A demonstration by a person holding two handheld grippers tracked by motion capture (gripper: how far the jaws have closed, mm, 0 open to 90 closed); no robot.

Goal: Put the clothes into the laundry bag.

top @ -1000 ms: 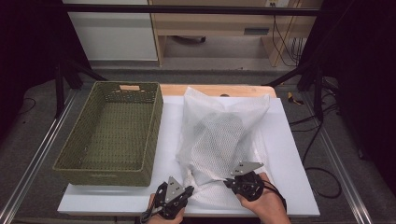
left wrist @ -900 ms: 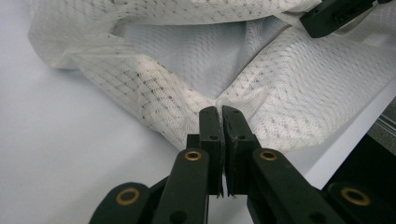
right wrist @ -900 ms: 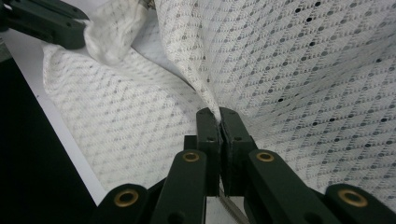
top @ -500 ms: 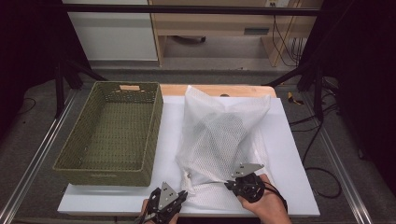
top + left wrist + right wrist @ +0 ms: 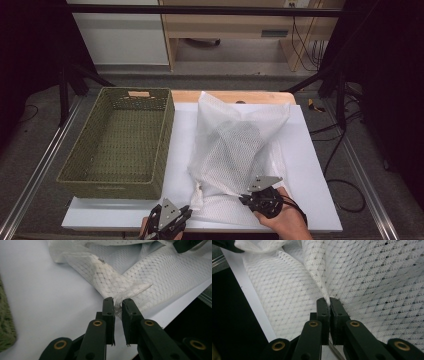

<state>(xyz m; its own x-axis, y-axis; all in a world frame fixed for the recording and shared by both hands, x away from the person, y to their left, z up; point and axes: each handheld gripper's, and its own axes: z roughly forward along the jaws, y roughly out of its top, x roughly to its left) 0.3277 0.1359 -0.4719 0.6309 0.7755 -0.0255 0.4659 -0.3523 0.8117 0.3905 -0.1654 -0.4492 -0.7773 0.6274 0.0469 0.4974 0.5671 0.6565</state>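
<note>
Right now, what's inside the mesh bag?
Through the mesh bag a dark shape shows near its middle; the netting blurs it, so what it is can't be told.

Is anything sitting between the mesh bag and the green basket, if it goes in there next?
Nothing visible. The strip of white table top between the mesh bag and the green basket is bare, and the basket looks empty. The right gripper is clamped on the bag's near edge.
</note>
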